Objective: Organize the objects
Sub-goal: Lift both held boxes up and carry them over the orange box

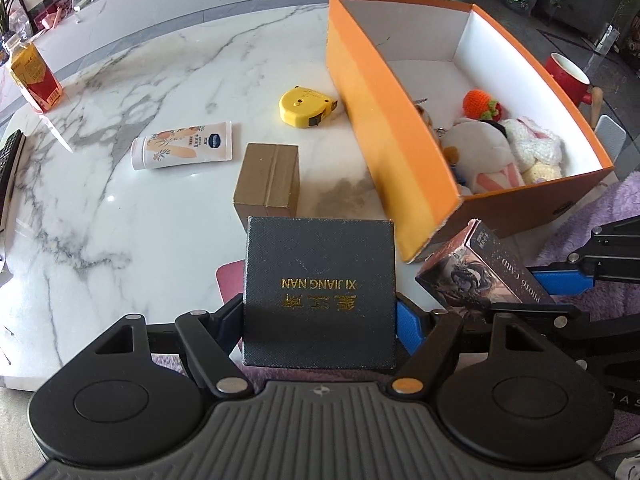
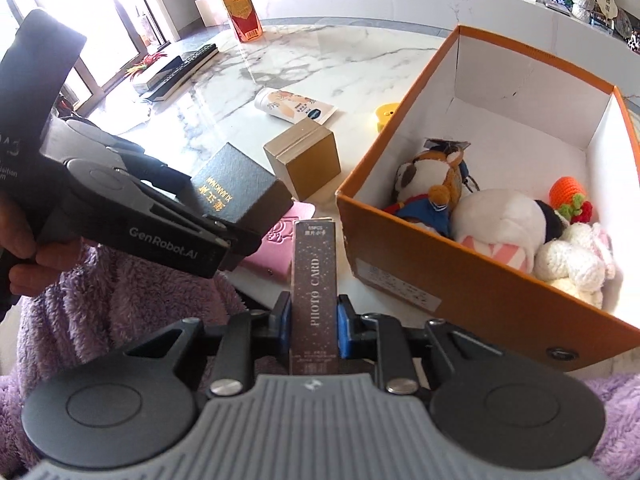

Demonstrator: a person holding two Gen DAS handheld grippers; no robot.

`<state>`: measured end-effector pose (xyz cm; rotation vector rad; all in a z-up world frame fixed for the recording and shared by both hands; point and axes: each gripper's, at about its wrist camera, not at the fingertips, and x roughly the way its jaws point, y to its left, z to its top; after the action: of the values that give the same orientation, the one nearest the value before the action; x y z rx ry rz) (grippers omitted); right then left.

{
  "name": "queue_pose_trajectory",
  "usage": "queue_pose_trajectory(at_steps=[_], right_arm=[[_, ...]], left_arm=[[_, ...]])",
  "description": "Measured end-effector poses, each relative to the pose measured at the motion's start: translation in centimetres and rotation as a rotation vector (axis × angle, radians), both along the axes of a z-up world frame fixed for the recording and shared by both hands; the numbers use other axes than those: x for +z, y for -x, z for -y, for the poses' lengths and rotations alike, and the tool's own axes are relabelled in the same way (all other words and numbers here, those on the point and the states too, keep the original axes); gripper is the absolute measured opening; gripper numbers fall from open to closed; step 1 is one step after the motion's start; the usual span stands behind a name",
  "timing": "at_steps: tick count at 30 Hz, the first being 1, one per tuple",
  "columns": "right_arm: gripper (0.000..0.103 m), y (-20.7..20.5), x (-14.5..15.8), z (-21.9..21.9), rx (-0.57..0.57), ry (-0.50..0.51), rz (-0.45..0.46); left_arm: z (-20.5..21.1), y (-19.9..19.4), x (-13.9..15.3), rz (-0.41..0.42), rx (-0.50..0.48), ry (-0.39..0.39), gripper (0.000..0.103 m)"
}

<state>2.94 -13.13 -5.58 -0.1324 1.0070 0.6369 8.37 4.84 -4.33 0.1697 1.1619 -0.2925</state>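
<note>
My left gripper [image 1: 320,320] is shut on a dark box with gold lettering [image 1: 320,292], held above the table's near edge; it also shows in the right wrist view [image 2: 236,192]. My right gripper [image 2: 314,320] is shut on a narrow photo card box [image 2: 314,292], seen in the left wrist view [image 1: 476,268] beside the orange box's near corner. The open orange box [image 1: 384,128] [image 2: 460,280] holds several plush toys [image 2: 500,224]. A gold-brown box [image 1: 268,180] [image 2: 304,160], a cream tube [image 1: 184,146] [image 2: 296,106] and a yellow tape measure [image 1: 306,106] lie on the marble table.
A pink case [image 2: 276,248] lies under the held boxes at the table edge. A juice carton [image 1: 34,76] [image 2: 242,14] stands far back. A keyboard [image 2: 176,72] lies at the left. A red mug [image 1: 566,76] stands behind the orange box. Purple fleece [image 2: 100,300] is near me.
</note>
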Motion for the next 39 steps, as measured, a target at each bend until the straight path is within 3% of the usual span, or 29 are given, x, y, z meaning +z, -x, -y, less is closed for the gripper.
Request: queue_pose_trajectory(at_steps=[10,16,20,28,35,39], right_arm=[[0.024,2.5,5.6,5.6,-0.080,-0.093,0.128],[0.024,0.0,7.4,8.8,-0.185,-0.127,0.172],[0.024,-3.7,7.7,10.4,-0.240,-0.146,0.155],[0.024,-11.9,5.9,10.0,-0.294,-0.163,0.073],[0.024,-19.1,1.4,7.5,-0.401,-0.183,-0.016],[0.024,-22.6,-1.1,7.1,-0.481,-0.282,-0.088]], left_arm=[[3.4,1.3,5.6,0.097,-0.078,0.051,0.087],[6.5,-0.2,7.2,0.151,-0.138,0.032,0.087],[7.9,-2.7,7.3,0.162,-0.180,0.028,0.087],[8.2,-8.7,6.5,0.182,-0.163,0.026,0.087],[7.6,-12.8,5.4,0.190,-0.141,0.033,0.087],[6.7,-14.5,5.0,0.195,-0.124,0.053,0.087]])
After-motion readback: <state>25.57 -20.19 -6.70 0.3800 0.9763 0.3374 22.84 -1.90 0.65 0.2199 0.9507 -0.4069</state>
